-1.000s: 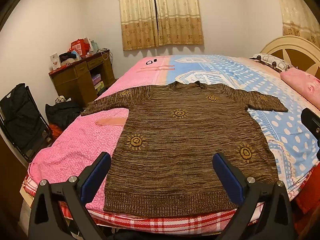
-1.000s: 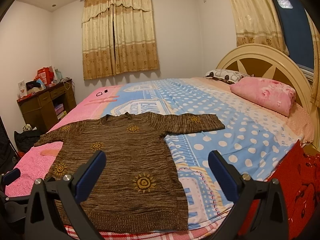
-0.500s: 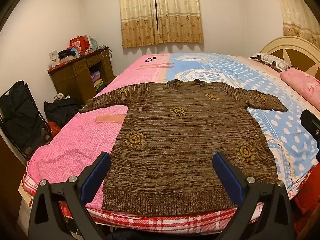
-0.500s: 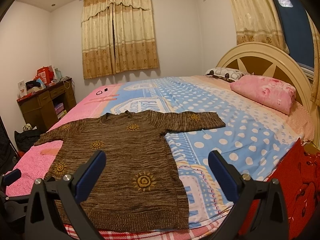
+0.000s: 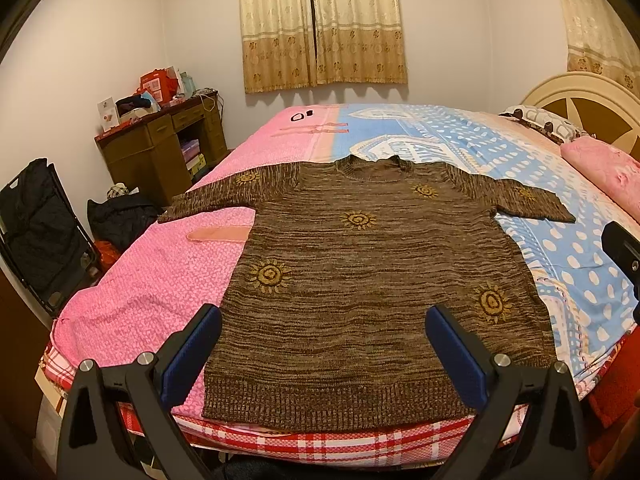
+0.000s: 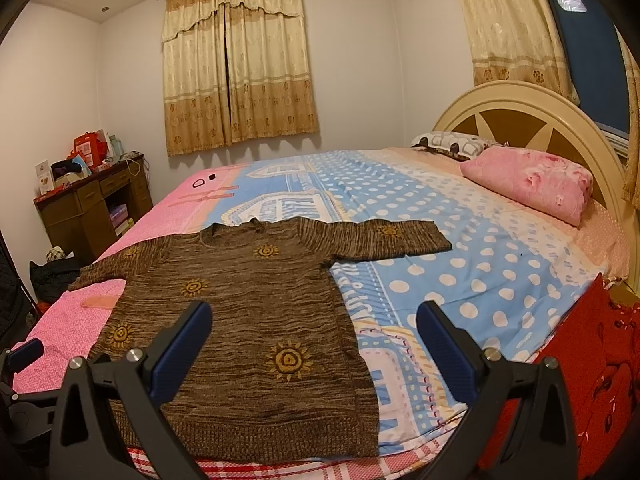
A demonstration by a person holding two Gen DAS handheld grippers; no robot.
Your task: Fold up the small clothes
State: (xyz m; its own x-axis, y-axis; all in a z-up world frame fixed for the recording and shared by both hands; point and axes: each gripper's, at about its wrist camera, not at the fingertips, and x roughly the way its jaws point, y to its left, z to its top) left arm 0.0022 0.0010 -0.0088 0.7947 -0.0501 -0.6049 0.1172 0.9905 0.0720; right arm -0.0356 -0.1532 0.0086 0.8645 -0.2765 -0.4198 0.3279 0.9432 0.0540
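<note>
Spreading across the room, the bed (image 5: 132, 304) carries a brown sweater (image 5: 360, 280) lying flat at its foot edge, sleeves out, with a pink pillow (image 6: 532, 182) by the bed's headboard. Both the left tongs (image 5: 320, 348) and right tongs (image 6: 314, 340) hang wide apart above the bed's foot, holding nothing.

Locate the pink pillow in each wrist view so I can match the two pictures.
Left wrist view: the pink pillow lies at the far right edge, partly cut off, beyond the sweater's right sleeve.
Right wrist view: the pink pillow shows whole at upper right, against the cream headboard.
Shared landmark: the patterned pillow just behind it, toward the curtained window.
</note>
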